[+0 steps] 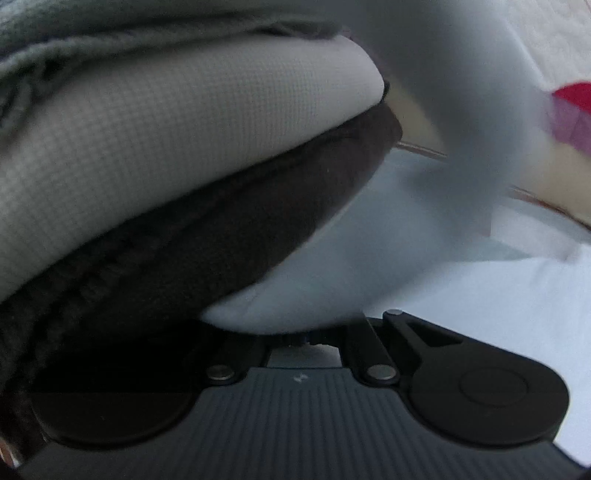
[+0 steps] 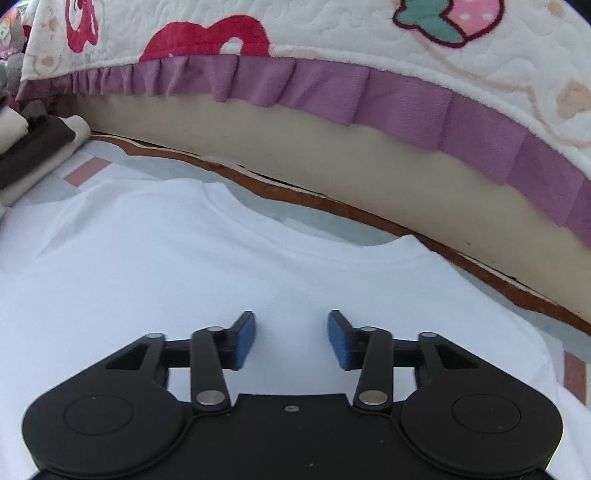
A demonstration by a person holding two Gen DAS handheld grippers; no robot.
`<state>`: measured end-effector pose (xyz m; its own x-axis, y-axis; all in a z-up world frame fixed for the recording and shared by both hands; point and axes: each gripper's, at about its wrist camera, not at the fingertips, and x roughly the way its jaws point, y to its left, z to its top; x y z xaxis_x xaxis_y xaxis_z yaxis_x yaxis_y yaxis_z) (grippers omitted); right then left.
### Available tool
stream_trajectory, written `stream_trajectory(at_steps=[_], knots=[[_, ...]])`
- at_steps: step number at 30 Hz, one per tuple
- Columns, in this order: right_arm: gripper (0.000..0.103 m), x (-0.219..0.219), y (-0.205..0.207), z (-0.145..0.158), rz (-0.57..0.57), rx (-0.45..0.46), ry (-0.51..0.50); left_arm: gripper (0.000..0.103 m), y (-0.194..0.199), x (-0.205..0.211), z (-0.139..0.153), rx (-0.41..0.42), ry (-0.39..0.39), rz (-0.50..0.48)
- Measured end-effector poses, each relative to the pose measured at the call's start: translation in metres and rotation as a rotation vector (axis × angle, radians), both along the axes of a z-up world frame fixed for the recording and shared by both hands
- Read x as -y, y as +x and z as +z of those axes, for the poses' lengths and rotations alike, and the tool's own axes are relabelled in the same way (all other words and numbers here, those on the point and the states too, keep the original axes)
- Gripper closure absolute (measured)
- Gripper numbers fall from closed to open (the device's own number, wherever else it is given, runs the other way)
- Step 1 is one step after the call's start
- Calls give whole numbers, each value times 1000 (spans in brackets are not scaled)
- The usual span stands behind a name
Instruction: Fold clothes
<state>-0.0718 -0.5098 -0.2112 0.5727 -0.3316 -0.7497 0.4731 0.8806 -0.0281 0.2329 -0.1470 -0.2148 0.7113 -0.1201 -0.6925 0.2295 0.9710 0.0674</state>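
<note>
A white T-shirt (image 2: 155, 266) lies flat on the surface with its collar (image 2: 303, 254) toward the bed. My right gripper (image 2: 291, 332) hangs just below the collar, open, its blue pads (image 2: 245, 341) apart over bare cloth. In the left wrist view the left gripper (image 1: 295, 332) has its linkage drawn together and its fingertips buried under a bunched fold of the white T-shirt (image 1: 332, 273). A blurred flap of the same cloth (image 1: 461, 110) rises up at the right. The left gripper is shut on that fabric.
A stack of folded clothes (image 1: 184, 140), grey over pale waffle-knit over dark brown, sits close at the left; it also shows as the stack (image 2: 33, 147). Behind runs a bed with a cartoon blanket (image 2: 332, 33), purple ruffle (image 2: 406, 107) and beige mattress side (image 2: 332, 162).
</note>
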Motion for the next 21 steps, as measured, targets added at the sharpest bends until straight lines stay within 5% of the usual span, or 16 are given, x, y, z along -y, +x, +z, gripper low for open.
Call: stream_trajectory(at_steps=[6,11,12,17,19,21], knots=[[41,22,-20,5,-99,-69,-11,99,-1,1,4,-67,-38,-16],[41,58,-51,21,-242,-153,-74,52,-5,-1,12,-201,-136,-63],[41,64,-61,28,-278,-145,-60,50,-5,1,13,-224,-160,-66],[41,43,-136,83,-338,23,70,49,-14,14,20,-293,-287,-49],[40,8,-183,101,-297,109,132,49,-43,11,24,-290,-260,-105],[38,-34,-236,107,-280,200,201,49,-78,28,32,-250,-125,-198]])
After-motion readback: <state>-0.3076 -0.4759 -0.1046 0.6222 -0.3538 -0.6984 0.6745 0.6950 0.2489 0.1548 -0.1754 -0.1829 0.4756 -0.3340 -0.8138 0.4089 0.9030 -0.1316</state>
